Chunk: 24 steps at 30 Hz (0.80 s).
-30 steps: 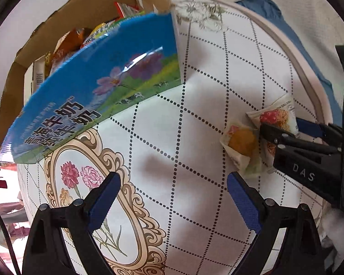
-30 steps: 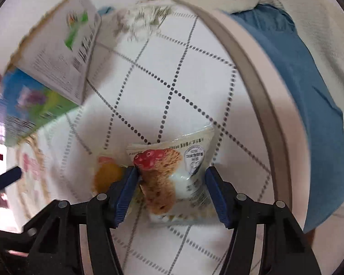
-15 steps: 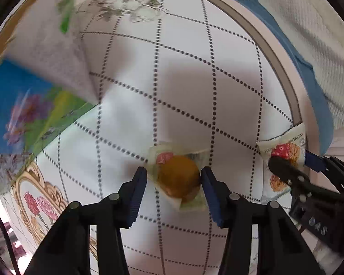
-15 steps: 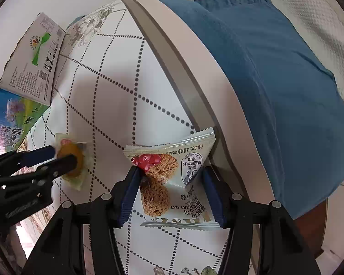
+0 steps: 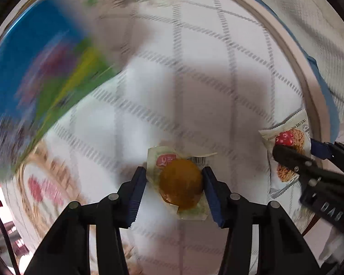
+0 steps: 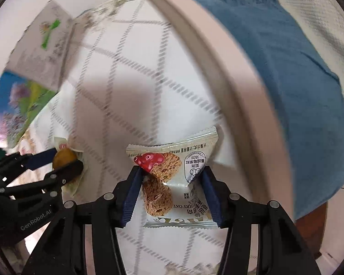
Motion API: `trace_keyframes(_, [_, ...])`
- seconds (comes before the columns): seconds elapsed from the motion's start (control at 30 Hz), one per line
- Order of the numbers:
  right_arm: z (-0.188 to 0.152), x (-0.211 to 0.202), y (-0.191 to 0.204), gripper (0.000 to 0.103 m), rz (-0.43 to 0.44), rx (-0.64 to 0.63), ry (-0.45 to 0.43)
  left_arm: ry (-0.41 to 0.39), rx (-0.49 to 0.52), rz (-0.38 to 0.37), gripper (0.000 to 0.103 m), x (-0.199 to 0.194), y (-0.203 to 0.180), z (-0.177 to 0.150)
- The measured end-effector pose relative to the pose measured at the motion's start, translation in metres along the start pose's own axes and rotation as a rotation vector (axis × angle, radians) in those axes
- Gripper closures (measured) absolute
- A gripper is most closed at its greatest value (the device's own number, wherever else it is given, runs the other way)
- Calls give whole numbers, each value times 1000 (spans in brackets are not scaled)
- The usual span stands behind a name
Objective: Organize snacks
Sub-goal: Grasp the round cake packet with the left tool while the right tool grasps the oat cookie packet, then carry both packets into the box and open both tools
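Observation:
A small clear packet with a round golden-brown cake (image 5: 181, 185) sits between the blue pads of my left gripper (image 5: 173, 171), which is shut on its sides. In the right wrist view the same cake (image 6: 65, 154) shows in the left gripper (image 6: 62, 163). A white oat-cookie packet (image 6: 190, 160) with a red berry picture is crumpled between the pads of my right gripper (image 6: 172, 171). Those jaws are closing and press on it. The cookie packet (image 5: 289, 135) and right gripper (image 5: 302, 150) also show at the right of the left wrist view. Both grippers point down at the table.
A round table with a white, dotted-diamond cloth (image 5: 195, 80) and a beige rim (image 6: 229, 68) lies below. A blue printed carton (image 5: 34, 68) stands at the left, its white end flap (image 6: 43, 52) towards me. Blue fabric (image 6: 286, 68) and white knit cloth lie beyond the rim.
My left gripper came over the cake packet from open and closed on it. My right gripper tightened on the cookie packet, creasing it. The scene now blurs as both hands move.

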State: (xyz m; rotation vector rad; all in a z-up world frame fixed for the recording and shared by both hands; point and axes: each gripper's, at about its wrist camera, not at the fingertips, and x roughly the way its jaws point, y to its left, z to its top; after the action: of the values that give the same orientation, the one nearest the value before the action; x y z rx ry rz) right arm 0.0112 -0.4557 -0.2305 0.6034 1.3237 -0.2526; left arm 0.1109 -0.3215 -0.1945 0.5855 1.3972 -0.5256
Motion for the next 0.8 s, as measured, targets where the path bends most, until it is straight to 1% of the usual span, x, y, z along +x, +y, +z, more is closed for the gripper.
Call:
trace_keyframes(0.1, [-14, 6, 29, 48, 52, -31, 34, 10, -84, -11, 56, -3, 37, -35])
trace_keyframes(0.17, [-22, 12, 51, 48, 69, -59, 51, 26, -162, -10, 56, 0, 68, -63])
trace_keyframes(0.2, [-26, 15, 67, 48, 74, -84, 57, 31, -191, -4, 56, 2, 80, -72])
trace_keyframes(0.3, [-33, 19, 100, 48, 97, -131, 75, 45, -338, 4, 55, 10, 122, -111])
trace_keyframes(0.37, [-36, 22, 124, 48, 96, -180, 88, 50, -440, -27, 55, 15, 144, -133])
trace_keyframes(0.43, [-42, 26, 151, 48, 79, -245, 105, 45, -494, -49, 55, 16, 154, -146])
trace_keyframes(0.57, [-59, 34, 185, 48, 31, -353, 132, 22, -523, -71, 55, 17, 161, -155])
trace_keyframes(0.67, [-66, 41, 203, 46, -18, -401, 139, 10, -524, -72, 55, 16, 151, -155])
trace_keyframes(0.77, [-72, 49, 213, 42, -37, -408, 138, 0, -519, -75, 54, 16, 137, -154])
trace_keyframes(0.8, [-75, 53, 218, 40, -39, -403, 150, -4, -519, -79, 54, 23, 139, -163])
